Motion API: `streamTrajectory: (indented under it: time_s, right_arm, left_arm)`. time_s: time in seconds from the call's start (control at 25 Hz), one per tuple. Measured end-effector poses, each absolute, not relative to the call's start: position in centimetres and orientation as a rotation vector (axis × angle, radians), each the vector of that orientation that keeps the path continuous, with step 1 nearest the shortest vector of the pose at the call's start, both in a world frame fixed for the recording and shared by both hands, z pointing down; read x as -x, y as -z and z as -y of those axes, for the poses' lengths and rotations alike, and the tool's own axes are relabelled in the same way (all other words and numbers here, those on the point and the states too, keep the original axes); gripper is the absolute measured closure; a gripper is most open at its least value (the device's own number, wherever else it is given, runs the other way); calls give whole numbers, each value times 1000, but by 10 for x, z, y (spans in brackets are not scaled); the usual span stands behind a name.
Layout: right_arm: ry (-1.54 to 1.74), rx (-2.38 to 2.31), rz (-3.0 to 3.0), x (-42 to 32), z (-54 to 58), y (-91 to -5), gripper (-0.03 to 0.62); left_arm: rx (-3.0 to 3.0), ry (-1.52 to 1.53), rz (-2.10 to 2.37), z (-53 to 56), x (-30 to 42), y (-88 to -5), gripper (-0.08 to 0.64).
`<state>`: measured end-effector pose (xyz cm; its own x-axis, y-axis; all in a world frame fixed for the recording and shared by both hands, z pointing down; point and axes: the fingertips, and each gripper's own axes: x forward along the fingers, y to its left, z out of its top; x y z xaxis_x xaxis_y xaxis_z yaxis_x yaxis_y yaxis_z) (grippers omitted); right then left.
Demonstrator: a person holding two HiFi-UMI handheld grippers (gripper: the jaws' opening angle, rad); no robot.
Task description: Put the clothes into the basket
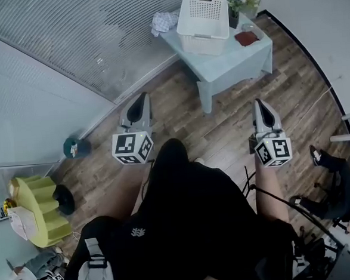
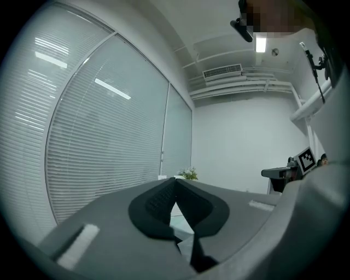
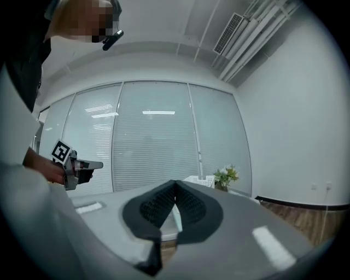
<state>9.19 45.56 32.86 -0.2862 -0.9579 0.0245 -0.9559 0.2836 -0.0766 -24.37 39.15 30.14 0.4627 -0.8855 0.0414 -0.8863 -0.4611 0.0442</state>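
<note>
Head view: the left gripper [image 1: 138, 108] and right gripper [image 1: 263, 113] point toward a far bench [image 1: 241, 59], well apart from it. Crumpled clothes [image 1: 164, 21] lie just left of the white basket [image 1: 201, 42], ahead of the left gripper, which is the nearer one. Left gripper view: jaws together, empty. Right gripper view: jaws together, empty.

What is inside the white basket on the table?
The basket looks empty: only its white perforated inside shows. The crumpled cloth lies outside it, on the table. The basket's near wall covers a little of its floor.
</note>
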Motion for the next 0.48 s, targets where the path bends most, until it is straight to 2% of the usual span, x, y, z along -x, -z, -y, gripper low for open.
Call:
streamTrajectory:
  time_s: [0.48]
  right_arm:
    - [211, 1979, -2467, -142, -423, -360, 591]
  left_arm:
    - [-2700, -66, 1490, -302, 189, -332, 552]
